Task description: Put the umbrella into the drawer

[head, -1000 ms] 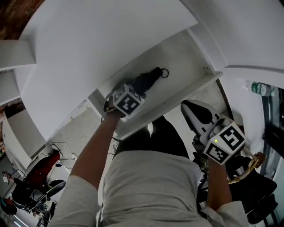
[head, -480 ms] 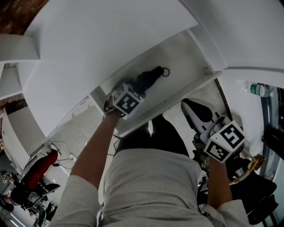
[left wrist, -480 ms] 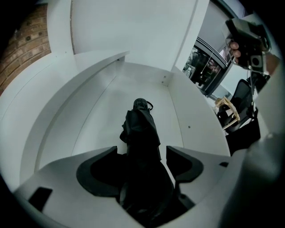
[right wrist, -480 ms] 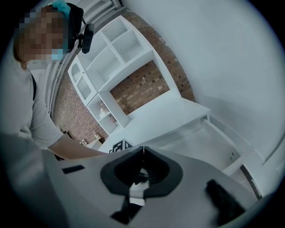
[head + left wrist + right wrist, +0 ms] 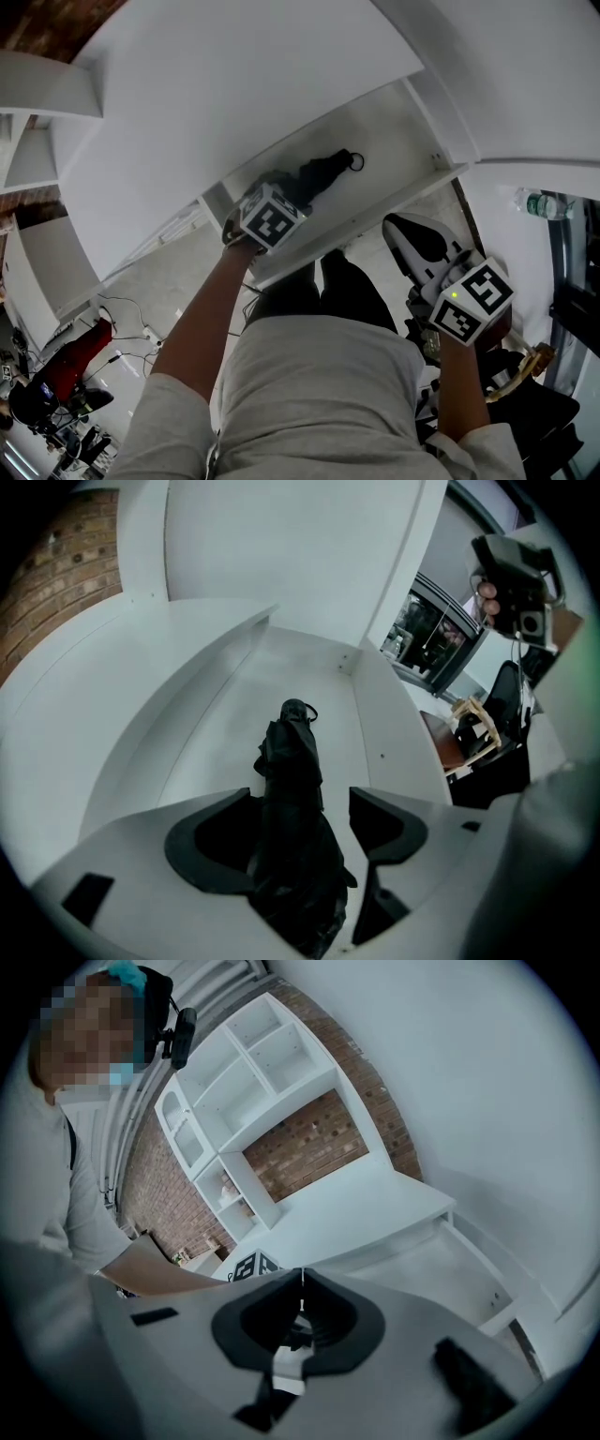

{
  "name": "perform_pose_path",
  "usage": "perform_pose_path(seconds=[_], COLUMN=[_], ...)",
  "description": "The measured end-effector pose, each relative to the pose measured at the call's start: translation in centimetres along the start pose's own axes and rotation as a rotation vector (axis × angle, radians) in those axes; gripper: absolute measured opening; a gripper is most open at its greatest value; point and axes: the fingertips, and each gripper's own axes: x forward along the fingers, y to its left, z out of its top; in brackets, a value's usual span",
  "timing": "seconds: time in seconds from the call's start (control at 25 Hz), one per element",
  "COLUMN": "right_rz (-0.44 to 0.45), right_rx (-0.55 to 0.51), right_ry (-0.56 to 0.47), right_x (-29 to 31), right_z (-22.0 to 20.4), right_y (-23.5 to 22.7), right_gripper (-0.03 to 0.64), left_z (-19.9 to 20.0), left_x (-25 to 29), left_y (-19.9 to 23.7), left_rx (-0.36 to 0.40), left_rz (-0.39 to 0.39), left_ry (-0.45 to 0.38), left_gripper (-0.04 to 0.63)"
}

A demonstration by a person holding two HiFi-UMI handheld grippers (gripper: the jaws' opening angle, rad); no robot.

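A black folded umbrella (image 5: 323, 172) lies on the floor of the open white drawer (image 5: 375, 211), its loop end pointing toward the drawer's far side. My left gripper (image 5: 279, 192) is over its near end. In the left gripper view the umbrella (image 5: 291, 771) runs between the jaws of my left gripper (image 5: 300, 803), which stand apart with a small gap on each side, so the gripper is open. My right gripper (image 5: 412, 234) hangs off to the right, outside the drawer. Its jaws meet with nothing between them in the right gripper view (image 5: 300, 1288).
A white cabinet top (image 5: 216, 94) stretches above the drawer. A water bottle (image 5: 544, 203) lies at the right edge. White shelves on a brick wall (image 5: 244, 1082) stand behind. A wooden chair (image 5: 473, 724) stands beyond the drawer's side. The person's legs are just below the drawer front.
The view has shifted a little. Both grippers and the umbrella keep about the same places.
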Motion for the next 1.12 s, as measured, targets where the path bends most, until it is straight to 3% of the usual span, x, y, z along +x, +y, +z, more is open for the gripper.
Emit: perform_pose_path(seconds=[0.24, 0.44, 0.64, 0.96, 1.12], right_rz=[0.024, 0.031, 0.039, 0.053, 0.054], right_rx=[-0.031, -0.047, -0.065, -0.085, -0.093], right_ry=[0.007, 0.010, 0.006, 0.017, 0.009], right_x=[0.0, -0.3, -0.2, 0.2, 0.6], right_z=[0.6, 0.9, 1.6, 2.1, 2.7], right_y=[1.2, 1.7, 2.3, 2.8, 2.8], right_gripper=[0.029, 0.028, 0.028, 0.028, 0.028], left_z=[0.4, 1.0, 2.2, 3.1, 3.8], left_x=[-2.0, -4.2, -7.6, -13.5, -16.0], left_y=[-0.2, -0.6, -1.5, -3.7, -3.9], left_rx=[-0.012, -0.014, -0.096, -0.168, -0.200], left_rz=[0.012, 0.041, 0.041, 0.062, 0.115], left_ry=[-0.049, -0.108, -0.238, -0.395, -0.476], left_gripper=[0.304, 0.173, 0.064, 0.021, 0.017])
